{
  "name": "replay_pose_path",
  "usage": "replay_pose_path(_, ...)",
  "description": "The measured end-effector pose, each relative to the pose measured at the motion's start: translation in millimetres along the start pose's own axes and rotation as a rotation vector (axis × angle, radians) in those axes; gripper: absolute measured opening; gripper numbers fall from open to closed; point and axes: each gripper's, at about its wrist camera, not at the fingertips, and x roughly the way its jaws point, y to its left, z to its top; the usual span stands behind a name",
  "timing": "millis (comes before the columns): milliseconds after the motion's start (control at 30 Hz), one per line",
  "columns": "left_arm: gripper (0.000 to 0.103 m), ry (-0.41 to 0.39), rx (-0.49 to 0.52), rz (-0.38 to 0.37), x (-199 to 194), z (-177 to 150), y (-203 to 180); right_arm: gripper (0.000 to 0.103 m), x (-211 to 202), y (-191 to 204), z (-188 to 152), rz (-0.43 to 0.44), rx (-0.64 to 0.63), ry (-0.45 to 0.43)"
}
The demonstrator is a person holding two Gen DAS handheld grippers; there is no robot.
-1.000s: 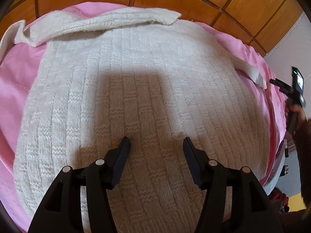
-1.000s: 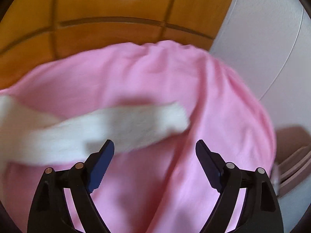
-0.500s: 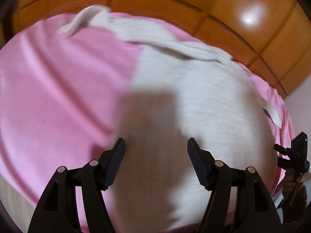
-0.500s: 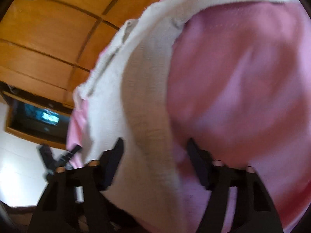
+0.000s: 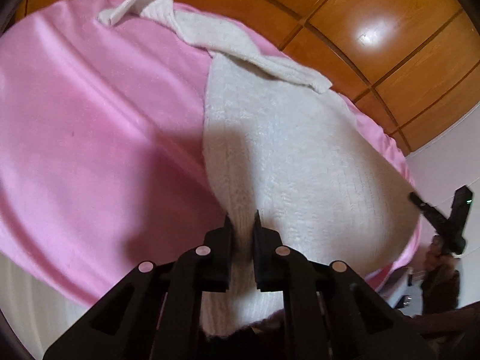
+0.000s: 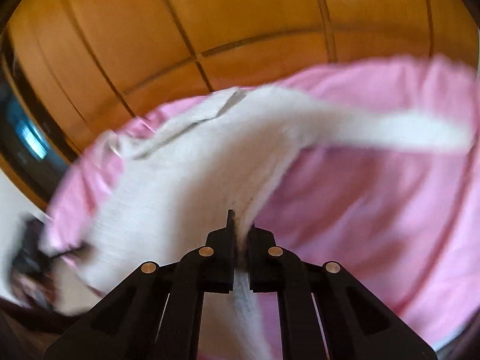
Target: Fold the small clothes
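Both claws are clamped on knit. The left gripper point(image 5: 242, 221) is closing its jaws on the near hem of the one white knitted sweater point(image 5: 288, 156), fabric pinched between its pads. The right gripper point(image 6: 240, 225) is clenched on the hem's other side. From the claws the sweater runs away lengthwise across the single pink blanket point(image 5: 90, 120) toward the wooden panelling point(image 5: 375, 15); one sleeve point(image 6: 390, 129) trails rightward in the blurred right view. Each claw holds its own corner, so, I'd guess, the fold goes forward.
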Motion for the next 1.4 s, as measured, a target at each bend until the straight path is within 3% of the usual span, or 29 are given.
replay_pose_path(133, 0.013, 0.090, -0.008, 0.089, 28.4, -10.7, 3.1, 0.005, 42.6, -16.9, -22.2, -0.162, -0.027, 0.155)
replay_pose_path(200, 0.030, 0.064, -0.022, 0.079, 25.8, -7.0, 2.4, 0.005, 65.1, -32.0, -35.4, -0.171, 0.028, 0.228)
replay_pose_path(267, 0.049, -0.005, -0.029, 0.102, 11.6, 1.6, 5.7, 0.006, 68.0, -34.9, -38.9, -0.168, 0.048, 0.217)
replay_pose_path(300, 0.050, -0.040, -0.029, 0.132, 5.3, 8.3, 9.0, 0.011, 64.7, -36.5, -37.0, -0.151, 0.058, 0.210)
replay_pose_path(333, 0.050, -0.064, -0.029, 0.157, 0.4, 14.3, 11.8, 0.030, 61.0, -38.3, -35.4, -0.146, 0.069, 0.201)
replay_pose_path(400, 0.054, -0.128, -0.040, 0.233, -11.2, 37.5, 24.9, 0.057, 50.5, -39.0, -27.0, -0.187, 0.079, 0.143)
replay_pose_path(533, 0.055, -0.225, -0.034, 0.405, -22.3, 82.9, 49.4, 0.059, 30.8, -24.2, -4.6, -0.164, 0.057, 0.032)
replay_pose_path(700, 0.059, -0.266, 0.043, 0.587, -9.4, 140.0, 66.6, 0.062, 64.3, 21.9, 6.5, -0.093, -0.018, 0.065)
replay_pose_path(833, 0.059, -0.300, -0.030, 0.577, -9.5, 183.8, 94.0, 0.062, 92.7, 54.8, 6.2, -0.047, -0.073, 0.110)
replay_pose_path(933, 0.060, -0.304, 0.002, 0.605, 6.8, 220.2, 100.9, 0.062, 114.0, 76.6, 10.4, -0.005, -0.090, 0.148)
replay_pose_path(1000, 0.068, -0.292, 0.034, 0.625, 19.1, 236.3, 104.1, 0.062, 125.8, 87.2, 15.3, 0.021, -0.094, 0.164)
replay_pose_path(1067, 0.068, -0.279, 0.064, 0.676, 34.9, 254.5, 110.4, 0.062, 136.7, 98.1, 23.2, 0.051, -0.102, 0.170)
replay_pose_path(1133, 0.066, -0.263, 0.067, 0.695, 46.0, 268.8, 125.0, 0.062, 142.3, 105.1, 29.0, 0.069, -0.117, 0.167)
replay_pose_path(1167, 0.055, -0.244, 0.056, 0.709, 56.8, 279.9, 135.3, 0.062, 147.3, 111.2, 35.2, 0.080, -0.126, 0.161)
replay_pose_path(1200, 0.032, -0.224, 0.043, 0.713, 60.9, 285.2, 143.2, 0.062, 152.3, 117.1, 40.7, 0.090, -0.133, 0.156)
replay_pose_path(1267, 0.006, -0.183, 0.005, 0.688, 67.2, 289.5, 155.4, 0.062, 163.0, 128.1, 51.6, 0.114, -0.150, 0.142)
replay_pose_path(1333, 0.005, -0.214, 0.009, 0.695, 59.3, 288.0, 154.0, 0.062, 177.8, 140.9, 62.6, 0.131, -0.181, 0.137)
replay_pose_path(1400, 0.005, -0.253, 0.007, 0.652, 37.3, 286.7, 147.8, 0.062, 190.9, 150.8, 68.9, 0.154, -0.208, 0.143)
